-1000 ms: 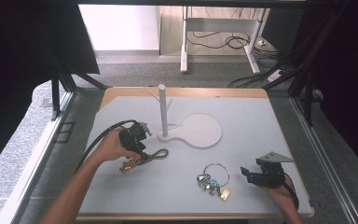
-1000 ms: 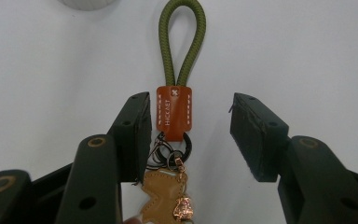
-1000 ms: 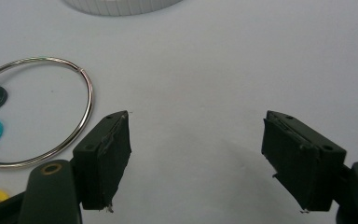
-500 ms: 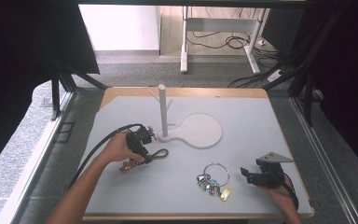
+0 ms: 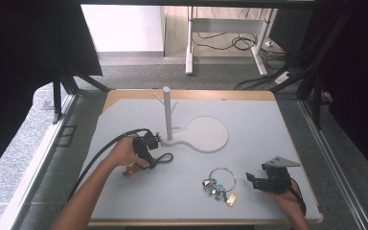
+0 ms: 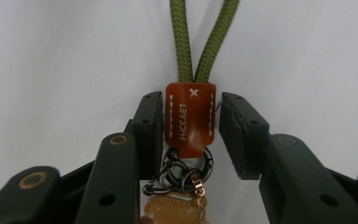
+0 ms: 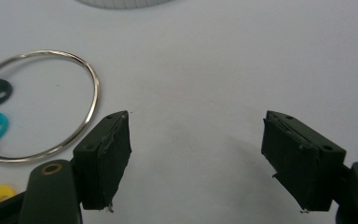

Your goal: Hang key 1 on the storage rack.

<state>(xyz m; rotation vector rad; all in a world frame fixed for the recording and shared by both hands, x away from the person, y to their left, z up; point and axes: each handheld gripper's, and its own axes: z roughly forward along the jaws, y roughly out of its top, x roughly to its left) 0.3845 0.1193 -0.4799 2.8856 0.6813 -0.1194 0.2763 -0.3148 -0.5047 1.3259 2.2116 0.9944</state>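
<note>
The brown leather tab (image 6: pixel 189 117) of the green lanyard (image 6: pixel 204 39) lies on the table (image 5: pixel 278 129) between your left hand-held gripper (image 6: pixel 190 125)'s jaws, which have just been closing; the right pad isn't touching yet. Off-centre, the tab could twist away. Your right hand-held gripper (image 7: pixel 196 161) stands apart, empty.
</note>
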